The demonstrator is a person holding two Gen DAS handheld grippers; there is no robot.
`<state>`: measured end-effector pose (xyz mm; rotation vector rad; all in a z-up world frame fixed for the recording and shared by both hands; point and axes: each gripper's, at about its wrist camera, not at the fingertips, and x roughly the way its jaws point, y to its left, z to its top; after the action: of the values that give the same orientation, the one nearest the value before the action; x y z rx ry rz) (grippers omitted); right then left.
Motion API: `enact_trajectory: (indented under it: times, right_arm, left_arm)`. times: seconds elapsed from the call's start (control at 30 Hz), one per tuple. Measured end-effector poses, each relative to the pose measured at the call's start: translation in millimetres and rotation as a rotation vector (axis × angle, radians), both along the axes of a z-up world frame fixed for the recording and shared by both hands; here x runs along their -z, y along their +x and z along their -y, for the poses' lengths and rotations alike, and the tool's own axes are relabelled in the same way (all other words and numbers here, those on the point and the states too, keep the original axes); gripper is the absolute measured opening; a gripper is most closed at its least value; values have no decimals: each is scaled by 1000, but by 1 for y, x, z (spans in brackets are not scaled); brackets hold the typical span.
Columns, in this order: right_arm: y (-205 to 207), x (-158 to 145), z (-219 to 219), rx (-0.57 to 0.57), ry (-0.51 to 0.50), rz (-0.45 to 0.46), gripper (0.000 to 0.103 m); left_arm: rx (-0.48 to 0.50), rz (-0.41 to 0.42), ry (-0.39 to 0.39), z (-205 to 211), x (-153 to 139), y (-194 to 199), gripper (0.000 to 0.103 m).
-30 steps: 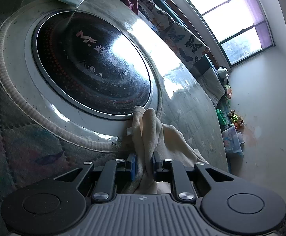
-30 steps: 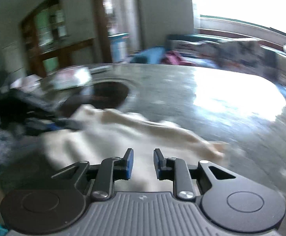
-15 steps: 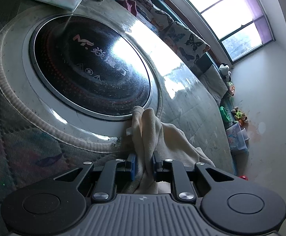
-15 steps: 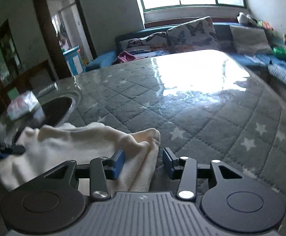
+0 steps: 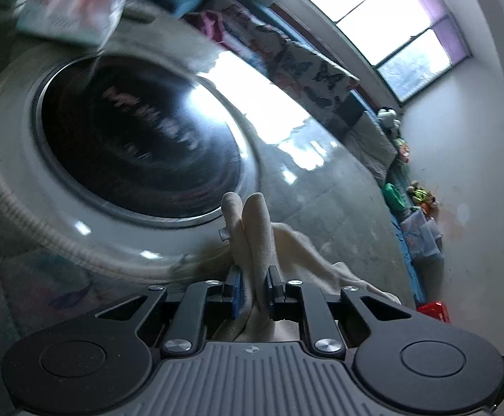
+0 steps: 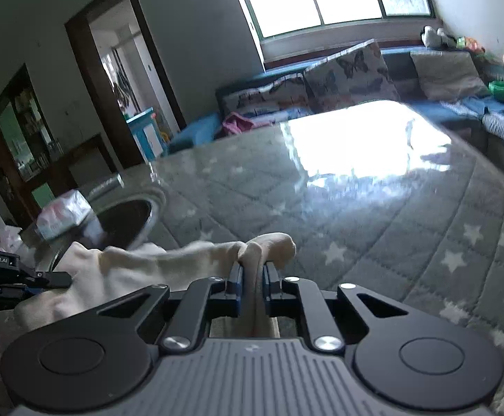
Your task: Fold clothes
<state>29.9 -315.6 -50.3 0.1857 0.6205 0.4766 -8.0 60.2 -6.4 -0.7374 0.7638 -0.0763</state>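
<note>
One cream garment point(image 6: 168, 263) between two closing grippers, left gripper point(image 5: 252, 287) and right gripper point(image 6: 252, 286).

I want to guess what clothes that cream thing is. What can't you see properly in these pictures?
- Cream cloth: bunched, with both grippers covering part of it in both wrist views, so its kind stays unknown.
- Writing on the black cooktop: smeared by motion blur, left wrist view.
- White packet: blurred, left wrist view.
- Left gripper: cut off by the left edge in the right wrist view.
- Right gripper: jaws closing on a fold.
</note>
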Motion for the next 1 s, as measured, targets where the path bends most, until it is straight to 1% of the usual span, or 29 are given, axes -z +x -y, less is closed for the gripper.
enact_trajectory:
  times: [0.2, 0.5, 0.63, 0.8, 1.0]
  right_arm:
    - [-5, -22, 14, 41, -24, 69, 10]
    - [2, -46, 53, 149, -95, 128, 10]
    - [11, -53, 71, 198, -125, 141, 10]
    - [23, -60, 90, 246, -167, 151, 10]
    - [38, -61, 108, 282, -192, 149, 10]
  left_arm:
    - [74, 45, 25, 31, -16, 20, 15]
    - [170, 95, 36, 95, -31, 60, 14]
    - [214, 119, 52, 126, -39, 78, 14]
    - [262, 126, 86, 160, -42, 97, 14]
    - [282, 114, 114, 189, -39, 115, 14]
